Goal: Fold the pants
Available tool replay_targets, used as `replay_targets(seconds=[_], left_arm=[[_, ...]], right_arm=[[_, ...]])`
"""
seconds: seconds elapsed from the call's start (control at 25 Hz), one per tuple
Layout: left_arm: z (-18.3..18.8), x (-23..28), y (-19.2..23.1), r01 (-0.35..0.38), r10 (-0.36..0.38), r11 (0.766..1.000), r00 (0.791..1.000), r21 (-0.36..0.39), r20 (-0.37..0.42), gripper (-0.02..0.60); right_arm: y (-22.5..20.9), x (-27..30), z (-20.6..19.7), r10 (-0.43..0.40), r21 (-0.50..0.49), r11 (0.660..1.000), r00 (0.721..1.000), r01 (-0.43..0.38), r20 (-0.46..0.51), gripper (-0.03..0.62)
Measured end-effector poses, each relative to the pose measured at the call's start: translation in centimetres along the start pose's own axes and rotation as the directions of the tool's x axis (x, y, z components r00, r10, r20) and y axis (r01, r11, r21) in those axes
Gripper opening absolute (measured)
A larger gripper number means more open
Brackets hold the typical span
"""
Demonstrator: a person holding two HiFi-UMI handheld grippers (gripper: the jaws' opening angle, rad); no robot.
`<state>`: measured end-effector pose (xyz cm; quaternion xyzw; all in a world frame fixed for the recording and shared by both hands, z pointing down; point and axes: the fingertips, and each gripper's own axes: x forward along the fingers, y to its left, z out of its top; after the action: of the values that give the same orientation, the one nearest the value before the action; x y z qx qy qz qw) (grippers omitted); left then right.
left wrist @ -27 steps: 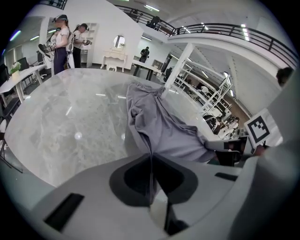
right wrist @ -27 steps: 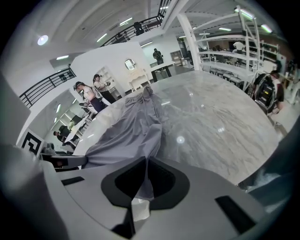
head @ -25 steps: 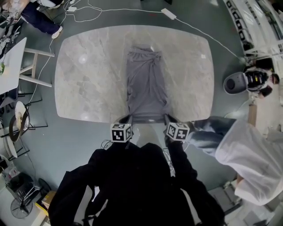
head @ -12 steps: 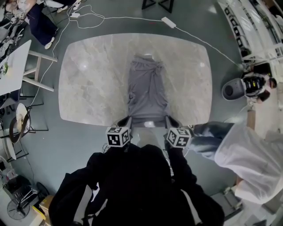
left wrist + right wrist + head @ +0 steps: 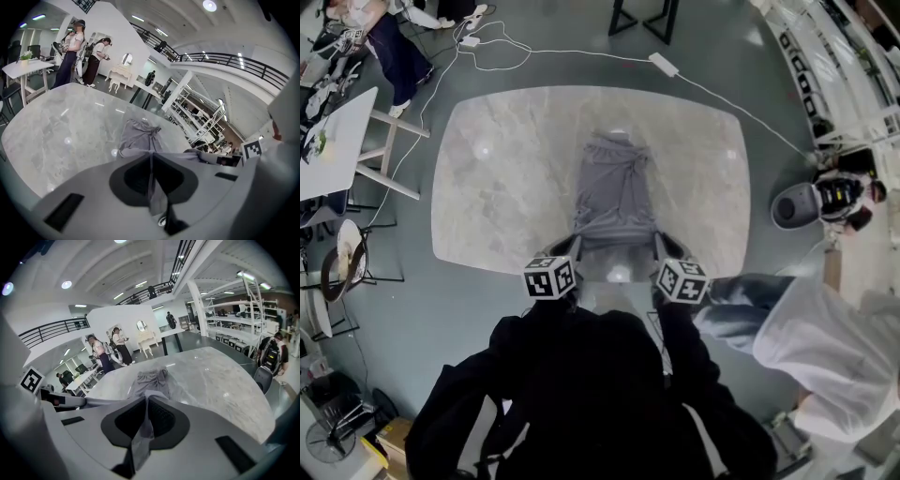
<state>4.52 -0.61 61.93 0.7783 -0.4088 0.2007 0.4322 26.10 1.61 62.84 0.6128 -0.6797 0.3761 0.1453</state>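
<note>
The table (image 5: 506, 187) is a broad slab with rounded corners, its pale, marble-veined top glossy enough to throw back spots of lamp light. Lengthwise down the middle of the table lie the grey pants (image 5: 614, 192), a soft matt cloth in a long, narrow strip. The end toward the table's far edge is gathered into bunched creases, while the end at the table's near edge is held up off the stone, stretched between the two tools. The left gripper (image 5: 151, 161), at that near edge, has its dark pads pressed together on a thin fold of the cloth, which hangs down between them. The right gripper (image 5: 146, 411), farther along the same edge, pinches the other corner between finely ribbed pads. Each tool carries a white cube (image 5: 548, 278) printed with black square markers.
</note>
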Motion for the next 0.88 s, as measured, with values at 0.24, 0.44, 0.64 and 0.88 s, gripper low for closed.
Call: replay_targets(seconds=[0.24, 0.44, 0.64, 0.88], left_arm=[[2.8, 1.1, 0.5, 0.006, -0.005, 0.999, 1.0, -0.051, 0.017, 0.018], [5.0, 2.1, 0.7, 0.031, -0.029, 0.996, 0.999, -0.087, 0.021, 0.018], [7.9, 3.7, 1.3, 0.059, -0.054, 0.985, 0.998, -0.162, 0.034, 0.018], [10.4, 6.5, 2.4, 0.049, -0.046, 0.982, 0.999, -0.183, 0.021, 0.018]], right_arm=[[0.0, 2.3, 3.2, 0.009, 0.003, 1.0, 1.0, -0.009, 0.006, 0.018], [-0.1, 4.2, 5.6, 0.031, 0.001, 1.0, 0.999, -0.031, 0.008, 0.018], [-0.2, 6.5, 7.4, 0.048, 0.029, 0.998, 0.999, -0.048, -0.004, 0.018], [-0.9, 10.2, 9.2, 0.056, 0.058, 0.997, 0.998, -0.055, -0.031, 0.018]])
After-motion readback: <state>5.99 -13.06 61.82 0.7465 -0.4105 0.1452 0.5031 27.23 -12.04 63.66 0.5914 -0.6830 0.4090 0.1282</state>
